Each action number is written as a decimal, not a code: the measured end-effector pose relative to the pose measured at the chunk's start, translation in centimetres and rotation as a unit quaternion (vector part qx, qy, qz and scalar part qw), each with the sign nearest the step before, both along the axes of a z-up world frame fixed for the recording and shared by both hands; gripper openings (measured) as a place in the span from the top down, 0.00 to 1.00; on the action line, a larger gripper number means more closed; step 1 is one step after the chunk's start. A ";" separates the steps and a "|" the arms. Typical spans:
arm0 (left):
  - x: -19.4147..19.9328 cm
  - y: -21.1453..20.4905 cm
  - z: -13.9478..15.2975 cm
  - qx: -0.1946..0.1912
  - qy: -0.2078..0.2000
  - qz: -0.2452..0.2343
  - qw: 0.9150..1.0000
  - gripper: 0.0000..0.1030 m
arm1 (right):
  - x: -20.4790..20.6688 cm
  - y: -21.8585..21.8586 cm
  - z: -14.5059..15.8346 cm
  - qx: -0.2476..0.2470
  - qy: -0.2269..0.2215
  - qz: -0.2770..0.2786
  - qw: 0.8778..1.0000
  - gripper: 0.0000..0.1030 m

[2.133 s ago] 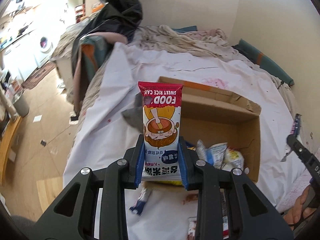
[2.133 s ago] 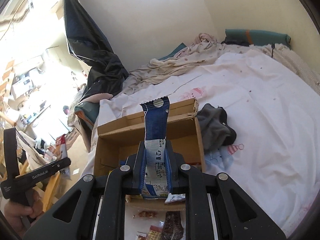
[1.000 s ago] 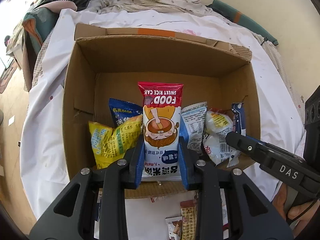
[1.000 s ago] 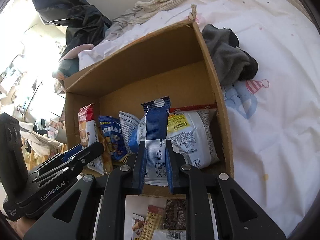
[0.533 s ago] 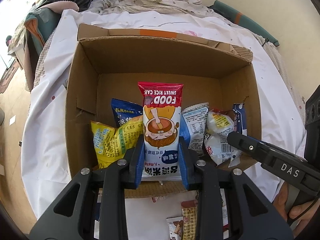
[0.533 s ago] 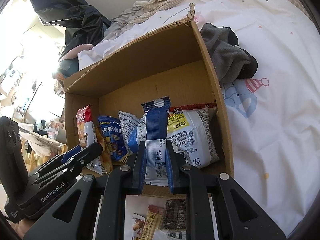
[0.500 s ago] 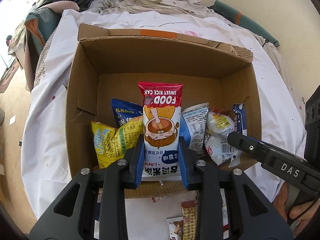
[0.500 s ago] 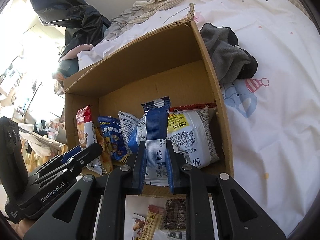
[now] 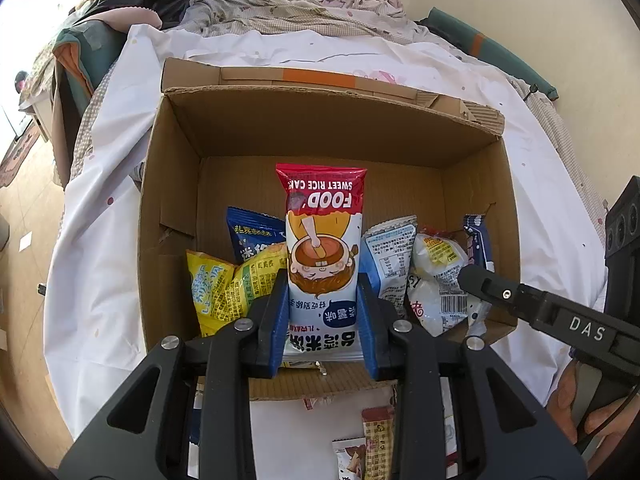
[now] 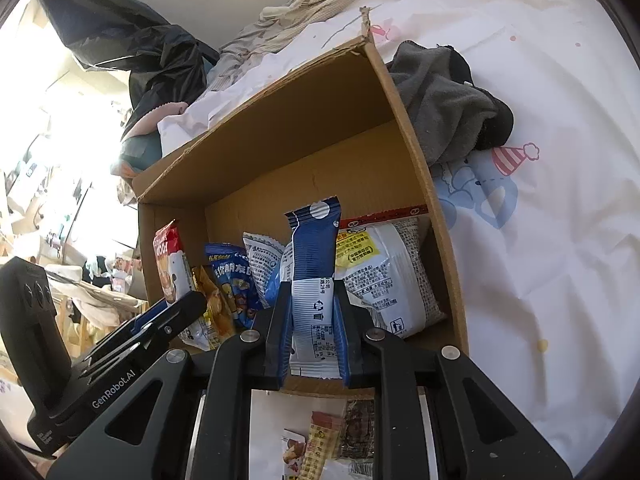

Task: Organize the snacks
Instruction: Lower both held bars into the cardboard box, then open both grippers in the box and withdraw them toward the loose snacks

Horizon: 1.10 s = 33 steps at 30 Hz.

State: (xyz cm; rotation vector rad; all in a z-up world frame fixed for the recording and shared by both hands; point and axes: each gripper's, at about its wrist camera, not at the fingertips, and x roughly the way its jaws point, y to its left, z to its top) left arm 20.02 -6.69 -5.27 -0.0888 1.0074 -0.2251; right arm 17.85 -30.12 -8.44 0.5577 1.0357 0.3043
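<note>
An open cardboard box (image 9: 172, 200) (image 10: 436, 216) lies on a white sheet and holds several snack packs. My left gripper (image 9: 322, 320) is shut on a red and white sweet rice cake pack (image 9: 320, 248), held upright over the box's near edge. My right gripper (image 10: 314, 332) is shut on a narrow blue and white snack pack (image 10: 314, 264), held upright at the box's near right. In the box are a yellow bag (image 9: 224, 288), a blue bag (image 9: 248, 236) and a white noodle pack (image 10: 384, 276). The right gripper's arm (image 9: 540, 312) shows in the left wrist view.
Several small snack packs (image 9: 372, 440) (image 10: 320, 440) lie on the sheet in front of the box. A grey cloth (image 10: 444, 96) lies right of the box. Crumpled bedding (image 9: 288, 12) and a black bag (image 10: 132, 40) lie behind. The bed edge and floor (image 9: 24, 200) are to the left.
Over two seconds both grippers came down from above the bed to the box's near edge with their packs. In the last half second the left wrist view pulled back slightly.
</note>
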 end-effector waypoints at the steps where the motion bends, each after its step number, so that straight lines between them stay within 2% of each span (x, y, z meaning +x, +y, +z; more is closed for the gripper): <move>1: 0.0 -0.1 0.0 0.000 0.000 0.000 1.000 0.74 | 0.1 0.0 0.0 0.000 0.001 0.000 1.000 0.79; 4: 0.0 -0.1 0.0 0.001 -0.001 -0.004 1.000 0.72 | 0.2 -0.1 -0.1 0.005 0.006 0.001 1.000 0.79; 7: 0.0 -0.2 0.2 0.005 -0.005 -0.008 1.000 0.65 | 0.2 -0.1 0.0 0.009 0.005 0.001 1.000 0.77; 8: -0.1 -0.3 0.3 0.006 -0.007 -0.008 1.000 0.63 | 0.2 -0.2 0.1 0.013 0.004 0.001 1.000 0.70; 9: -0.1 -0.3 0.3 0.006 -0.008 -0.008 1.000 0.56 | 0.2 -0.3 0.1 0.017 0.003 -0.002 1.000 0.65; 11: -0.2 -0.2 0.5 0.002 -0.012 -0.006 1.000 0.42 | 0.0 -0.6 0.3 0.027 -0.003 -0.009 1.000 0.35; 13: -0.2 0.0 0.6 0.003 -0.016 -0.003 1.000 0.32 | -0.1 -0.9 0.7 0.032 -0.015 -0.020 0.999 0.26; 15: -0.2 0.0 0.8 0.004 -0.020 0.000 1.000 0.25 | -0.1 -1.0 0.9 0.033 -0.019 -0.023 0.999 0.26; 28: -0.6 0.4 1.4 0.007 -0.036 0.010 0.999 0.25 | 0.0 -1.0 1.4 0.033 -0.016 -0.027 0.999 0.26; 30: -0.8 0.5 1.6 0.010 -0.042 0.011 0.999 0.25 | -0.2 -1.1 1.7 0.036 -0.019 -0.032 0.999 0.24; 33: -1.3 1.0 2.2 0.003 -0.050 0.011 0.999 0.25 | -0.7 -0.8 2.6 0.028 -0.036 -0.028 0.999 0.15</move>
